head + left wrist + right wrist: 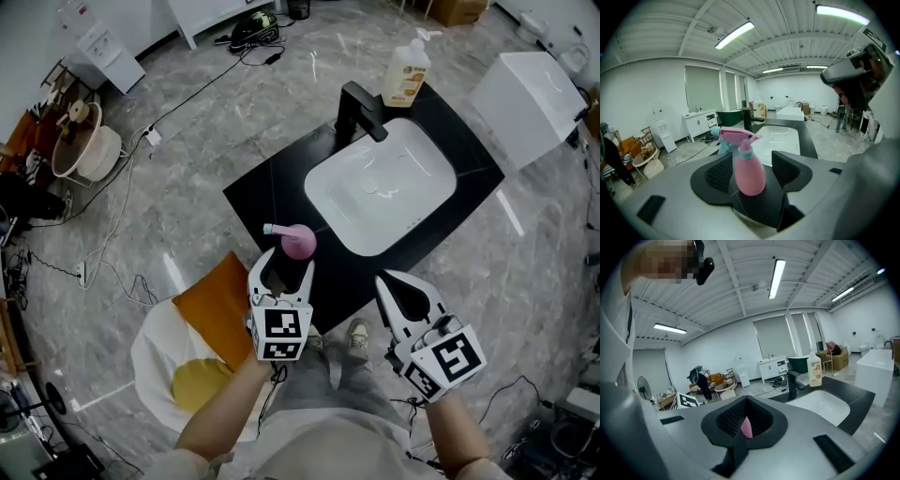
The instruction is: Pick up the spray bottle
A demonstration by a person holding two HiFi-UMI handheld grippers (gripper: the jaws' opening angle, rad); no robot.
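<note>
Black table (281,197): inset white sink (384,183), black faucet (361,111), soap bottle (405,75), pink spray bottle (298,242) upright at edge.

Room as I saw it: grey marbled floor (187,141) strewn with loose cables (251,34); a black counter (272,202) bearing a white basin (403,173) and black faucet (359,108) — white cabinet (525,94) nearby. White walls (647,89), blinded windows (702,89), ceiling tube lights (734,34).
</note>
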